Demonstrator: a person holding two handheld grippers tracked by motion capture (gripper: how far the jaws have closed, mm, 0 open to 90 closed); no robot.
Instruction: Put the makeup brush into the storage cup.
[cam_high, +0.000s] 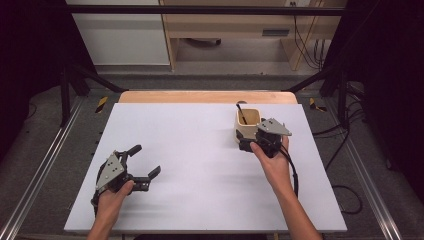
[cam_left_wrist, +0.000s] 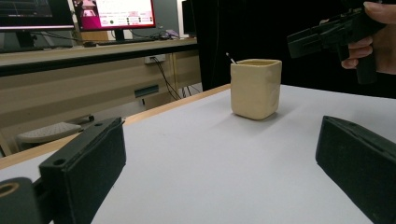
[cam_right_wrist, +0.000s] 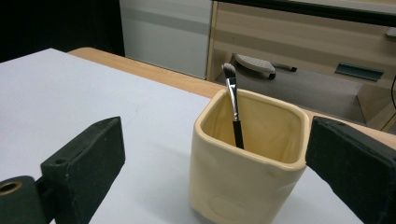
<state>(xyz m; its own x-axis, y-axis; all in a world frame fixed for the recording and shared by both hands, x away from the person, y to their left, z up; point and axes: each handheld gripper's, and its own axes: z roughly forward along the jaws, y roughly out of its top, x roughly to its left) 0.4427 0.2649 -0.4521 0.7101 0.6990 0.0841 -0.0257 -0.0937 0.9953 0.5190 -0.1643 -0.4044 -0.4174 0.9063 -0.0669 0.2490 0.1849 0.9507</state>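
Cream square cup (cam_high: 247, 123) stands upright at upper right of the white surface (cam_high: 200, 165) in the high view, a dark-handled brush (cam_right_wrist: 234, 107) leaning inside against its far wall. Right gripper (cam_high: 255, 142) sits just below the cup, fingers spread, cup between them, not pinched. Left gripper (cam_high: 145, 162) at lower left, fingers spread on nothing, well apart from the cup.

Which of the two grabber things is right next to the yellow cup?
The right gripper, its open black fingers beside the cream square ceramic cup. The left gripper sits far away.
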